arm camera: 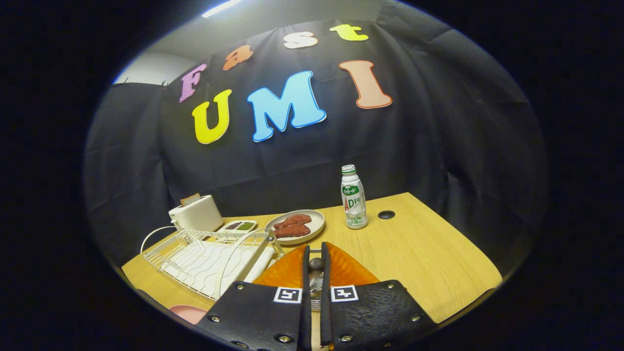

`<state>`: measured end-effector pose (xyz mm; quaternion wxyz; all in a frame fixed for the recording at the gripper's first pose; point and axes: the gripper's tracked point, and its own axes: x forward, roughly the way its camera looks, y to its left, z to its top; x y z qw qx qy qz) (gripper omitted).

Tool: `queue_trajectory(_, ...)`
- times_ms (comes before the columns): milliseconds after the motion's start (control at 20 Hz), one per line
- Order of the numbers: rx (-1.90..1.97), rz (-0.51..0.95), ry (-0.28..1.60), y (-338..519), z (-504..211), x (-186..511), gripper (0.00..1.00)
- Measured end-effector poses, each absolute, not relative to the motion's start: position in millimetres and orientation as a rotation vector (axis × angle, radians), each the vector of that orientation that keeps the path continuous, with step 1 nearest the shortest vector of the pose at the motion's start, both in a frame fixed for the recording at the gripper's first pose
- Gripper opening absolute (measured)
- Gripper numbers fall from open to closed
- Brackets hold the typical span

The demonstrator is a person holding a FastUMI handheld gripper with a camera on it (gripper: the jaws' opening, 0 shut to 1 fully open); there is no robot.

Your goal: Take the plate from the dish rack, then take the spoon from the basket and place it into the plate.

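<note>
The gripper (315, 265) holds its fingers nearly closed, pinching the spoon (316, 277) above the orange plate (348, 268). The white dish rack (204, 256) stands at ten o'clock from the fingers; a bottle (353, 197) stands at one o'clock.

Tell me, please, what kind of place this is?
Probably a staged kitchen table inside a recording booth. A dish rack, a toaster and a plate of meat stand on a wooden table before a black cloth wall. The claw is shut on a spoon.
</note>
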<state>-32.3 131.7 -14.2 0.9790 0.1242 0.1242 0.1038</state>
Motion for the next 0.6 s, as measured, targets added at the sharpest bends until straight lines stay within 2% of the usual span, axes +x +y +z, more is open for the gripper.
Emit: queue_trajectory(600, 0.160, 0.210, 0.236, 132.1, 59.3, -36.0, 0.07)
